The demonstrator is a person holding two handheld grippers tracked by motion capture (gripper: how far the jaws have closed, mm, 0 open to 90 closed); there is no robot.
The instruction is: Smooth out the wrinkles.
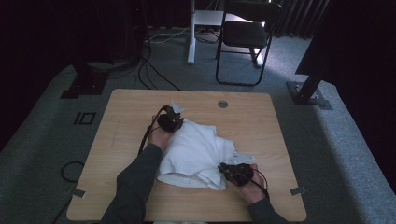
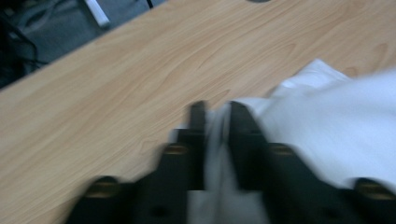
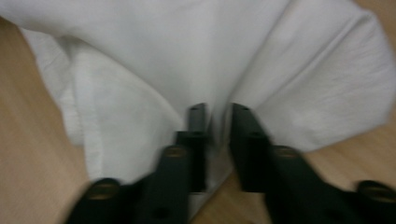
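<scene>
Both grippers have a crumpled white cloth [image 1: 196,151] between slightly parted jaws – left gripper [image 2: 217,114] at its far edge, right gripper [image 3: 218,112] at its near edge.

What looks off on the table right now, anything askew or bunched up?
The white cloth lies crumpled mid-table, folds bunched unevenly and its near edge rolled over. Cloth sits between the jaws of the left claw and the right claw. No spill or damage shows.
</scene>
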